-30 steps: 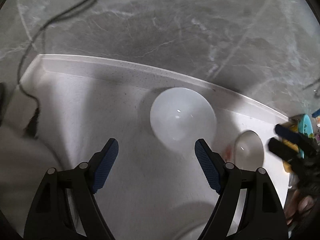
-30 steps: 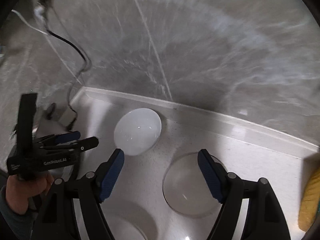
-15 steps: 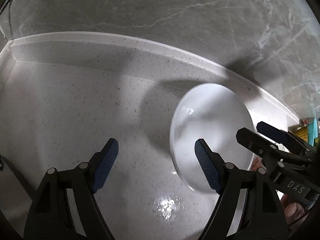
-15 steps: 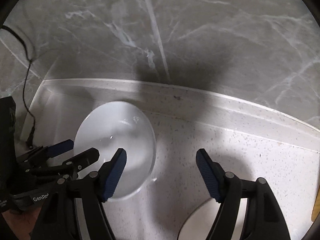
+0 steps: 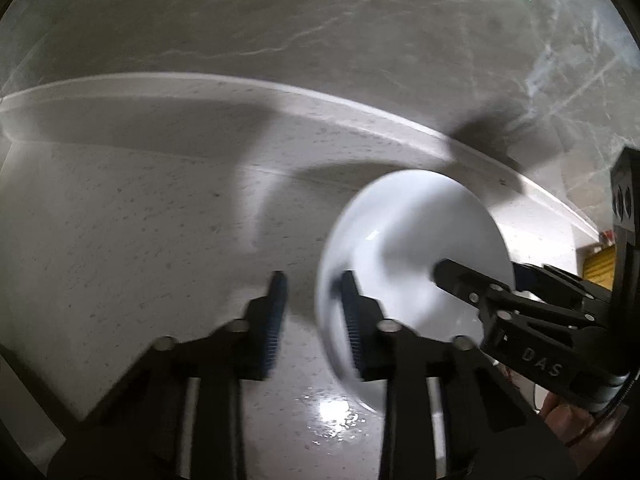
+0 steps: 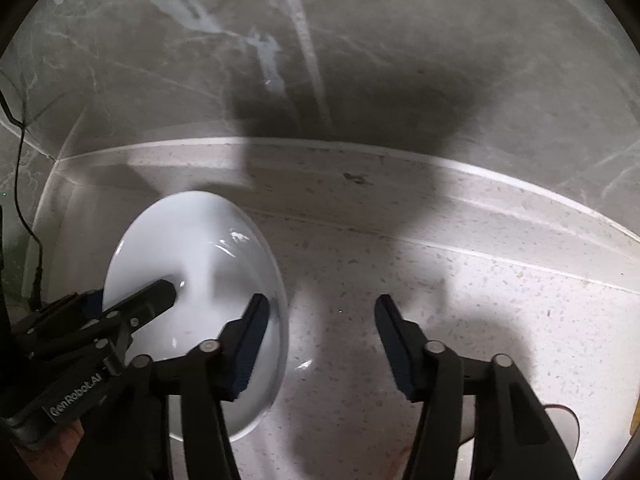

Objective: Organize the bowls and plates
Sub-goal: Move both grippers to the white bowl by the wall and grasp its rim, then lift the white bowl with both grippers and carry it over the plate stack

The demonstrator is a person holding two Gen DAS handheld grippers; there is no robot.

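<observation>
A white bowl (image 5: 416,256) sits on the speckled white counter, near the back ledge. My left gripper (image 5: 312,312) is blurred, its jaws narrowed around the bowl's left rim, one finger outside and one inside. The bowl (image 6: 200,280) also shows in the right wrist view, with the left gripper (image 6: 132,300) on its rim. My right gripper (image 6: 320,336) is open; its left finger overlaps the bowl's right rim and its right finger hangs over bare counter. The right gripper (image 5: 476,280) also shows in the left wrist view, over the bowl's right side.
A grey marble wall stands behind a raised ledge (image 6: 360,160). A black cable (image 6: 24,200) hangs at the far left. The edge of another dish (image 6: 560,420) shows at the lower right. Yellow packaging (image 5: 600,260) lies at the far right.
My left gripper's jaws have closed in from wide open to the bowl's left rim. Both grippers have moved closer to the bowl.
</observation>
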